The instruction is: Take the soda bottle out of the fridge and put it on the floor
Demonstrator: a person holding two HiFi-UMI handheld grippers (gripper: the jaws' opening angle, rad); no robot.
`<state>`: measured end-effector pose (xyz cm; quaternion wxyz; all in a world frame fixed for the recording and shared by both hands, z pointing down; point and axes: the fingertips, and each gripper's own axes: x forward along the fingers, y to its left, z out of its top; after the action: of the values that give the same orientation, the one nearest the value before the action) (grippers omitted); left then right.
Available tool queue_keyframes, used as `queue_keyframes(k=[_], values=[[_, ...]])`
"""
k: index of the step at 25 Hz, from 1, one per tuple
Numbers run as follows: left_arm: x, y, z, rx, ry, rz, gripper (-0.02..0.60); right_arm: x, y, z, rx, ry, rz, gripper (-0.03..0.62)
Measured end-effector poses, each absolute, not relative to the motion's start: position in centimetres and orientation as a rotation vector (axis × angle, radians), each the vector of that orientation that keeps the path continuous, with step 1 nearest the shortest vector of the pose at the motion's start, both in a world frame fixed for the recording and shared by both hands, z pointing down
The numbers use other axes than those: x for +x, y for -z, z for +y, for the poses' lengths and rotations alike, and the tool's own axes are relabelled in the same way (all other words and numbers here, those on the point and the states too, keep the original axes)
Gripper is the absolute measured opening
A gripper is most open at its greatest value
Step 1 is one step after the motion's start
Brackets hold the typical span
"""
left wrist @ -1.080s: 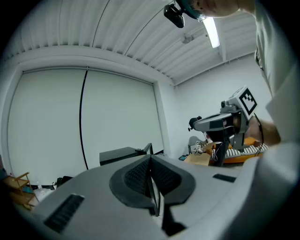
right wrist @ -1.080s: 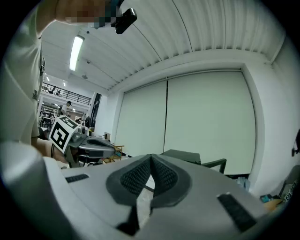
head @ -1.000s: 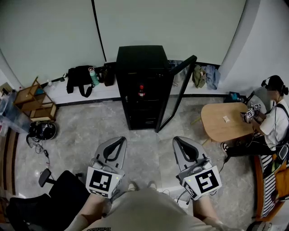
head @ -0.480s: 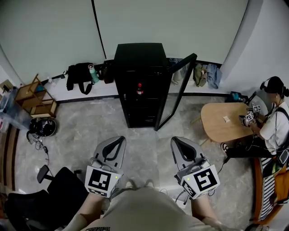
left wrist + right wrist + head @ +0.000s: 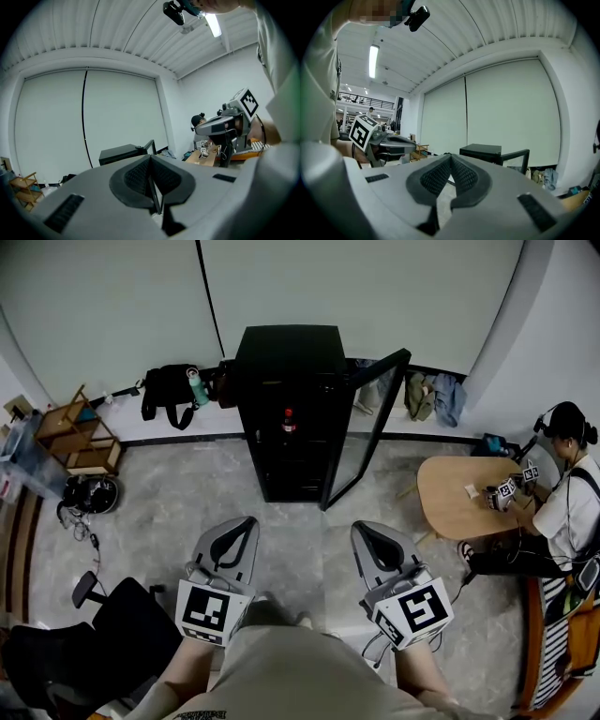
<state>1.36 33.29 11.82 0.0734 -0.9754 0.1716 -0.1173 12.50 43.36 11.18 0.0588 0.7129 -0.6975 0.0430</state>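
You've got both tools out in front of you, low over the grey floor [image 5: 309,554], well short of the fridge [image 5: 289,357]. Your left gripper [image 5: 246,523] has its jaws pressed together, pads meeting at the tip with nothing between them, and its own view confirms that. Your right gripper [image 5: 364,529] is the same story: jaws closed tight and empty, pointing toward the fridge. The marker cubes sit nearest your body, one on each tool. Up ahead, the black fridge stands against the white wall with its glass door [image 5: 368,432] swung open to your right. There's your target: the soda bottle [image 5: 288,421], red cap up, standing upright on an upper shelf inside the open fridge, well apart from both grippers. Left of the fridge a black bag [image 5: 167,390] and a green bottle [image 5: 196,388] sit along the wall ledge, with a small wooden rack [image 5: 73,435] further left. On your right a seated person [image 5: 570,498] works at a round wooden table [image 5: 450,507]. A black office chair [image 5: 117,634] sits by your left leg.
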Motion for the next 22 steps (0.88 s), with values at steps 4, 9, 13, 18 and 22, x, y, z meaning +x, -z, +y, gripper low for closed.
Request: queue_keyframes(k=[4,9,13,18,22], values=[[1.5,-11.8,33.1,-2.924,0.355,0.524,0.006,12.8,-11.6,42.7,2.154,-0.165,-2.153,-0.005],[2.1,-12.3,32.1,-2.894,0.366,0.522,0.006,13.1,-12.0,40.9,2.137,-0.175,-2.166,-0.005],[3.0,-11.1,30.4,-3.003,0.237,0.489,0.006,13.5,-11.4,38.8,2.134,-0.162,-2.171,-0.003],[4.1,-11.1,26.2,-3.007,0.235,0.487,0.006,14.8,-11.9,35.0,2.135,-0.169,-2.135,-0.003],[5.2,-11.6,22.0,-3.019,0.223,0.466,0.006,15.8,-12.4,31.2,2.132,-0.189,-2.105,-0.003]])
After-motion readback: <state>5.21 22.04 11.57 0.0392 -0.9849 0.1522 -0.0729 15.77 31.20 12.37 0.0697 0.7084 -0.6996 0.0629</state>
